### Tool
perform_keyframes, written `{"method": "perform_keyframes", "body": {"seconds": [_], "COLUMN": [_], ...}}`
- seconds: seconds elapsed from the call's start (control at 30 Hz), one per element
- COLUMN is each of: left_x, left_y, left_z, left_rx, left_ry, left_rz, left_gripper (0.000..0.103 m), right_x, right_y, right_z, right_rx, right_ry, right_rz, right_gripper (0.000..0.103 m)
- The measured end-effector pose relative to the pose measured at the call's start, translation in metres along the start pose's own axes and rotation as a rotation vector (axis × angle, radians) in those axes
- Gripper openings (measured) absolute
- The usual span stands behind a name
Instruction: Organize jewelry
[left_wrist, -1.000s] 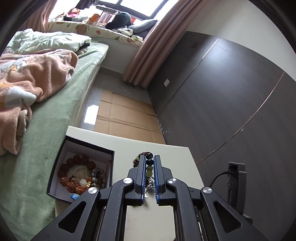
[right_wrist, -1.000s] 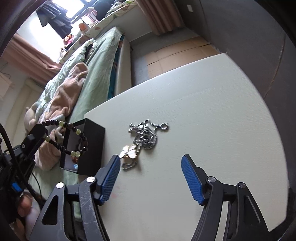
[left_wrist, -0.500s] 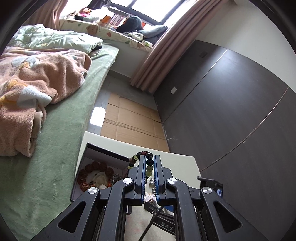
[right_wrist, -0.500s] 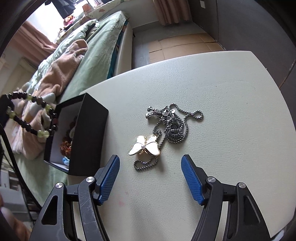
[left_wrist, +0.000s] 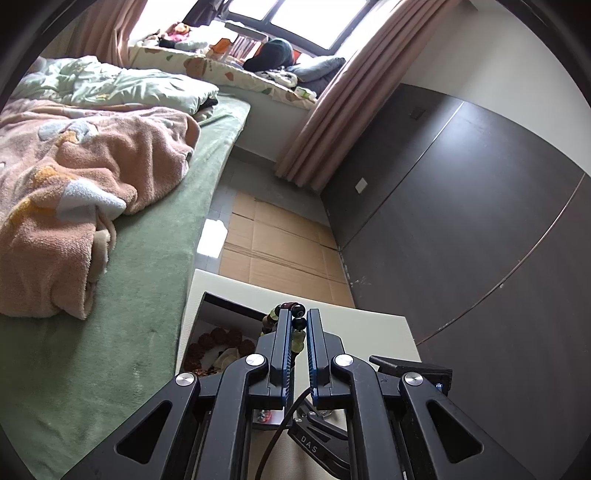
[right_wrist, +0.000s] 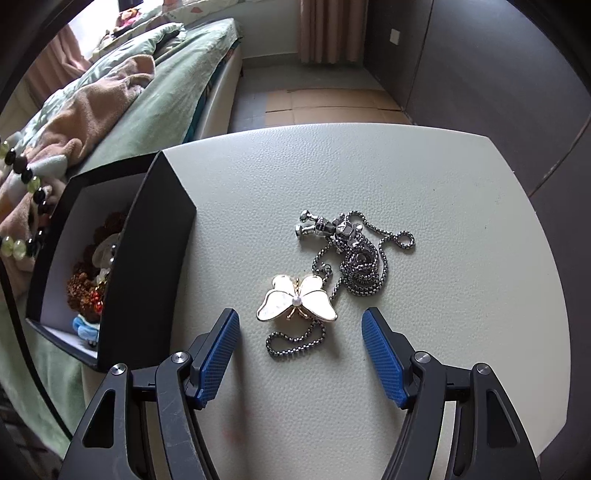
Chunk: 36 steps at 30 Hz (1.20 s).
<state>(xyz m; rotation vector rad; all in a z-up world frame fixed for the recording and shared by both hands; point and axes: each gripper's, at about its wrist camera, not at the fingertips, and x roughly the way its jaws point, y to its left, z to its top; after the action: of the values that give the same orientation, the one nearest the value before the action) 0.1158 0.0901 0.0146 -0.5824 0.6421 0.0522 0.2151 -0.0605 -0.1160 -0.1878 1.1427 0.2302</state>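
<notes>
Right gripper (right_wrist: 299, 325) hovers low over the white table (right_wrist: 461, 192), jaws wide apart, straddling the butterfly pendant (right_wrist: 297, 300) and its tangled steel chain (right_wrist: 360, 258). Left gripper (left_wrist: 295, 332) is clamped on the bead bracelet (left_wrist: 293, 321), raised above the open black box (right_wrist: 144, 258), seemingly holding more beads. Beyond, a bed (left_wrist: 147, 295).

the left gripper (left_wrist: 298, 325) rises from the bottom centre of the left wrist view, its two fingers nearly parallel and drawn close, pinched on a beaded bracelet (left_wrist: 297, 325). the right gripper (right_wrist: 300, 334) comes up from the bottom of the right wrist view with its blue pads (right_wrist: 218, 354) spread wide apart, touching nothing.
</notes>
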Motion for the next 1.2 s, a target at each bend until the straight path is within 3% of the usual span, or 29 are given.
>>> {"method": "perform_keyframes", "body": {"seconds": [0.1,0.17,0.2,0.4,0.67,0.9,0.97,1.03,1.1,1.2], "left_x": [0.001,0.002,0.003,0.004,0.018,0.042,0.042,0.038,0.028,0.02], "left_y": [-0.002,-0.004,-0.005,-0.006,-0.001,0.019,0.024,0.03,0.037,0.044], "left_z": [-0.002,-0.003,-0.004,-0.006,-0.007,-0.003,-0.002,0.001,0.005,0.009], "left_rx": [0.01,0.018,0.021,0.024,0.019,-0.055,-0.074,-0.093,-0.121,-0.147], "left_ry": [0.004,0.006,0.007,0.004,0.027,0.157,0.168,0.15,0.104,0.079], "left_rz": [0.007,0.012,0.015,0.017,0.039,0.053,0.055,0.063,0.069,0.077], "left_gripper": [0.008,0.008,0.008,0.008,0.008,0.01,0.022,0.054,0.061,0.061], "right_x": [0.0,-0.003,-0.004,-0.014,-0.05,-0.069,-0.073,-0.076,-0.08,-0.084], "right_y": [0.0,-0.001,-0.003,-0.019,-0.044,-0.047,-0.042,-0.036,-0.03,-0.022], "right_z": [0.002,0.002,0.002,0.002,0.008,0.01,0.012,0.014,0.014,0.013], "right_rx": [0.009,0.009,0.013,0.065,0.14,0.154,0.15,0.143,0.132,0.114], "right_ry": [-0.018,-0.027,-0.018,-0.013,-0.102,-0.179,-0.199,-0.216,-0.23,-0.245], "right_rz": [-0.008,-0.006,0.004,0.1,0.261,0.343,0.371,0.406,0.441,0.496], "right_gripper": [0.065,0.045,0.043,0.043,0.043,0.043,0.043,0.043,0.043,0.043]}}
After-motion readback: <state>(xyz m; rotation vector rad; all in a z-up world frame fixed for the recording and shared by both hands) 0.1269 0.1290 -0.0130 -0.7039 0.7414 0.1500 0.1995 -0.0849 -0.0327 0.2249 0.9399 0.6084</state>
